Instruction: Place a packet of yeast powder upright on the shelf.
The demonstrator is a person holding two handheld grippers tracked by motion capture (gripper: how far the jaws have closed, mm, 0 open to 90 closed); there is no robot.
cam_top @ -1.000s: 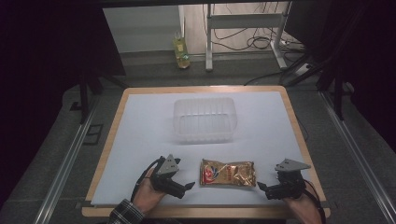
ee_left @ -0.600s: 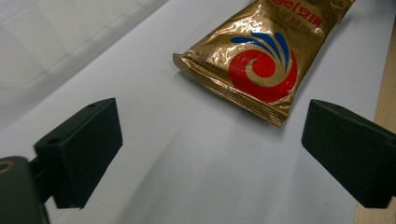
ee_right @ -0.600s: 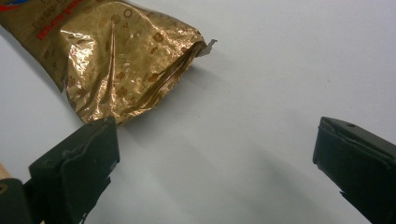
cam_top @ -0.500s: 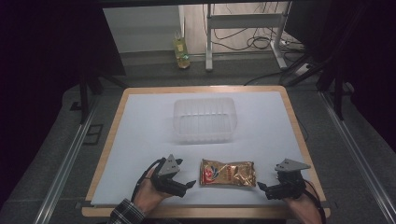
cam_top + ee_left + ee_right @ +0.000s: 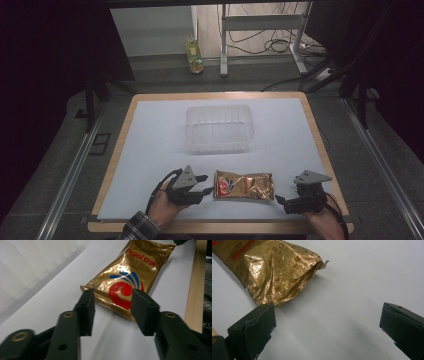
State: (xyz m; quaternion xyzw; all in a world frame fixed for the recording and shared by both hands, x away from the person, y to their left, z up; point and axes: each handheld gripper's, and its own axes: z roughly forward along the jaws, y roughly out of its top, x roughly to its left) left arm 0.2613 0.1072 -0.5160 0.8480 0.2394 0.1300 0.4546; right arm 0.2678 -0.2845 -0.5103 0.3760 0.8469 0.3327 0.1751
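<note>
I am working both tongs in toward the gold packet, which is lying flat on the white sheet near the front edge of the desk, between my two hands. Compared with a second ago, the left tongs are sitting a touch closer to the packet's left end; the right tongs are looking much as they did, just off the packet's right end. The packet itself is not shifting at all.

In the left gripper view, the left tongs are spread open with the packet's sealed edge lying just past the tips (the red and blue logo is showing between the jaws). I am judging them as lined up on that end but not yet closed on it. In the right gripper view, the right tongs are released wide, with the crimped end of the packet just beyond the left jaw and off to one side, so nothing is lying between them.

The clear tub is standing empty farther back, well apart from the packet. My reading is that the small creep of the left hand means the grasp is about to begin, probably to lift the packet toward the tub.
</note>
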